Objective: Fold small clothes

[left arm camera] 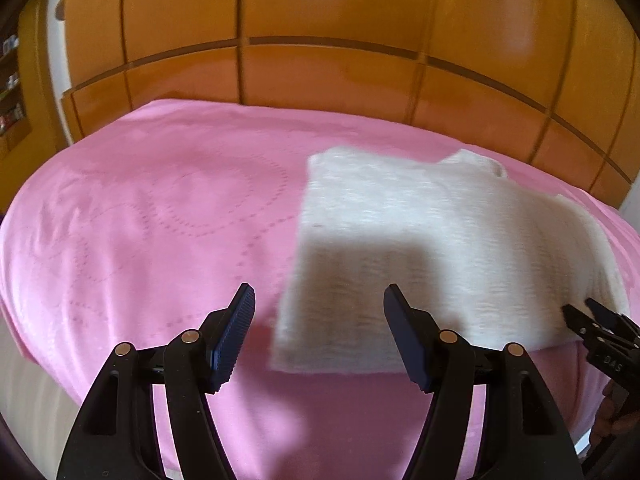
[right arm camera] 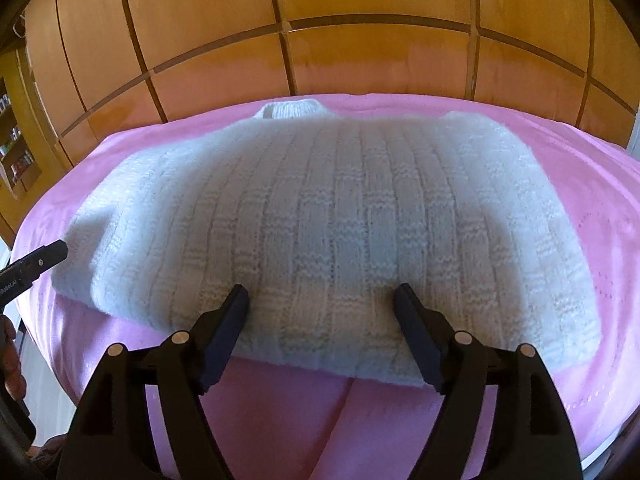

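A white knitted sweater [right arm camera: 340,208] lies flat on a pink blanket [left arm camera: 152,216], its neck at the far side and its hem towards me. My right gripper [right arm camera: 321,292] hovers over the middle of the near hem, jaws wide apart and nothing between the pads. My left gripper [left arm camera: 319,294] stands open above the sweater's [left arm camera: 432,240] near left corner, one finger over the blanket and the other over the knit. The right gripper [left arm camera: 580,307] also shows at the sweater's near right edge in the left wrist view. A left finger [right arm camera: 44,258] shows beside the sweater's left side.
Wooden wardrobe panels [right arm camera: 360,60] rise just behind the bed. A shelf with small items [right arm camera: 12,152] stands at the far left. The blanket's front edge [right arm camera: 280,420] drops off below the grippers. A hand [left arm camera: 616,416] shows at the lower right.
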The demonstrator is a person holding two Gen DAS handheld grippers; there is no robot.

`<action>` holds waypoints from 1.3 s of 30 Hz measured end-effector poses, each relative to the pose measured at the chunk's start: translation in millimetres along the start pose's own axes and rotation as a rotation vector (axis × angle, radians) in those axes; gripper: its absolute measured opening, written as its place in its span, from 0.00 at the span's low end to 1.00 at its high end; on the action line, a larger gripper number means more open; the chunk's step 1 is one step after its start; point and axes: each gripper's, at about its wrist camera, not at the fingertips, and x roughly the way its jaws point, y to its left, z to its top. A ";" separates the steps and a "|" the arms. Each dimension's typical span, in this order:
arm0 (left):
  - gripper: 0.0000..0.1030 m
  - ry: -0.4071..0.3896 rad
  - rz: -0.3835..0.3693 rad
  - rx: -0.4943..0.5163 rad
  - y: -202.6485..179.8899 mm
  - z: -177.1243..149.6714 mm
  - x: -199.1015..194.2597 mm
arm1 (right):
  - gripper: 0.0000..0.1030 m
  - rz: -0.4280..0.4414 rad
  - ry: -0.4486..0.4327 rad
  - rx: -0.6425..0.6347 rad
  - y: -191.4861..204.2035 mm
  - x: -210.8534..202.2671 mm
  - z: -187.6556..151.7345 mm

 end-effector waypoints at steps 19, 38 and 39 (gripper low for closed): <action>0.64 0.069 -0.070 -0.188 60.5 14.8 25.5 | 0.76 0.010 -0.026 0.012 -0.4 -0.5 -5.2; 0.58 0.146 -0.050 -0.099 12.5 84.2 103.7 | 0.78 0.004 -0.035 0.012 4.3 -3.1 -8.2; 0.59 0.169 -0.039 -0.100 12.2 80.8 117.3 | 0.78 0.003 -0.036 0.012 4.7 -3.2 -8.6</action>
